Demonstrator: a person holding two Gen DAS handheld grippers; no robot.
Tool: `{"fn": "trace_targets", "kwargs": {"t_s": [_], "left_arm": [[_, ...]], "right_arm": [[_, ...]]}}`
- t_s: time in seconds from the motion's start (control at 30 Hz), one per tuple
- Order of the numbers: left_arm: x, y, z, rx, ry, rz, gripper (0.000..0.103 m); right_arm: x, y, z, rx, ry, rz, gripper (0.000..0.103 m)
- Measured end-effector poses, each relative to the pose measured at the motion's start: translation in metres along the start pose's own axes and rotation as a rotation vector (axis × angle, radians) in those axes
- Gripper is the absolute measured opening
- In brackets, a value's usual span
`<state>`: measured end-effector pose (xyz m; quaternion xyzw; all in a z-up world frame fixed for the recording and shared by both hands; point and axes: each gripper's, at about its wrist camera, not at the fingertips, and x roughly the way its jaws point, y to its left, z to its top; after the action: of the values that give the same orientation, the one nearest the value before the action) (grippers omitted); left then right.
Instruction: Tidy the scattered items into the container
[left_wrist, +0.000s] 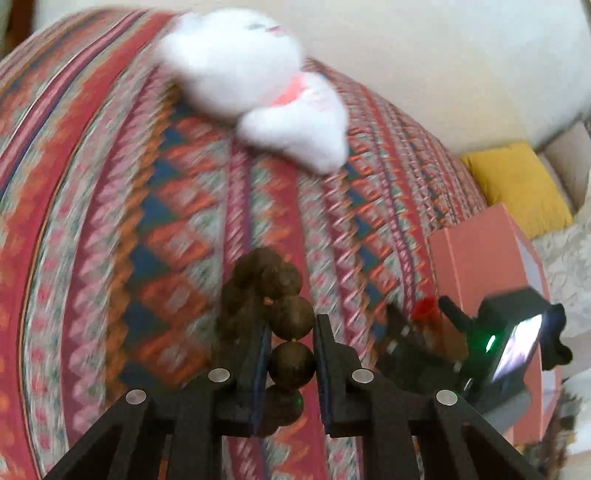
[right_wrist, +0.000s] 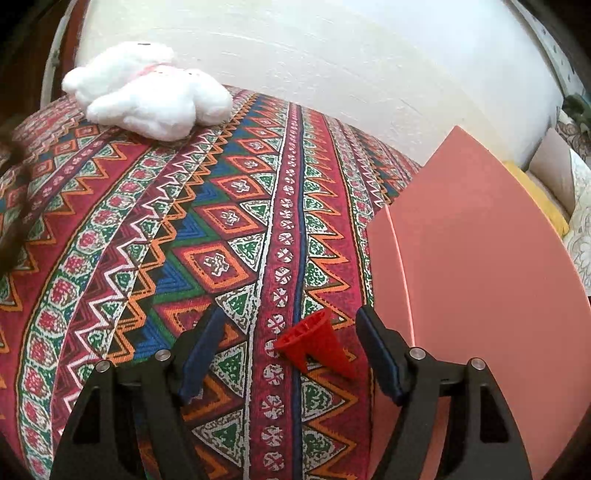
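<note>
A bed or couch spread with a bright patterned cloth of red, orange, blue and green zigzags and diamonds fills the room's foreground, with a pale wall behind it. A white plush toy lies far back on the cloth near the wall. At the right edge of the cloth stands a salmon-pink box, and past it a yellow cushion sits lower down. The left gripper has its fingers pressed together on a string of dark brown wooden beads; one bead sits squarely between the pads, and the others bunch up ahead of the tips above the cloth, blurred in this view. The right gripper hangs low over the cloth with its fingers spread wide, holding nothing. Between them a small red cone lies on its side on the cloth, apart from both pads and just beside the pink box.
</note>
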<state>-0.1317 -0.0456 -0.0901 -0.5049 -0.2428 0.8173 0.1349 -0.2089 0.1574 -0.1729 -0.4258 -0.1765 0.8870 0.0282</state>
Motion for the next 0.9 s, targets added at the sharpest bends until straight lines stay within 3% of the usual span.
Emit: {"fn": "trace_targets", "kwargs": {"t_s": [0.03, 0.1, 0.23, 0.33, 0.53, 0.8, 0.9], "left_arm": [[0.000, 0.003, -0.001, -0.004, -0.001, 0.003, 0.017], [-0.002, 0.007, -0.002, -0.008, -0.009, 0.004, 0.017], [-0.010, 0.001, 0.004, 0.017, -0.051, -0.024, 0.017], [-0.012, 0.000, 0.004, 0.039, -0.064, -0.034, 0.017], [-0.022, 0.005, 0.004, -0.001, -0.083, -0.070, 0.017], [-0.057, -0.020, 0.002, 0.090, -0.188, -0.132, 0.017], [-0.064, -0.030, -0.001, 0.110, -0.193, -0.163, 0.017]], "right_arm": [[0.002, -0.004, 0.002, 0.023, 0.017, 0.030, 0.072], [0.005, -0.004, 0.001, 0.063, 0.051, 0.139, 0.031], [-0.013, 0.007, 0.005, 0.022, 0.024, 0.215, 0.023], [-0.028, 0.002, 0.010, 0.064, 0.012, 0.351, 0.000], [-0.084, -0.017, 0.028, 0.172, -0.059, 0.568, 0.000], [-0.131, -0.057, 0.040, 0.384, -0.079, 0.917, 0.000], [-0.142, -0.068, 0.041, 0.423, -0.089, 0.990, 0.000]]}}
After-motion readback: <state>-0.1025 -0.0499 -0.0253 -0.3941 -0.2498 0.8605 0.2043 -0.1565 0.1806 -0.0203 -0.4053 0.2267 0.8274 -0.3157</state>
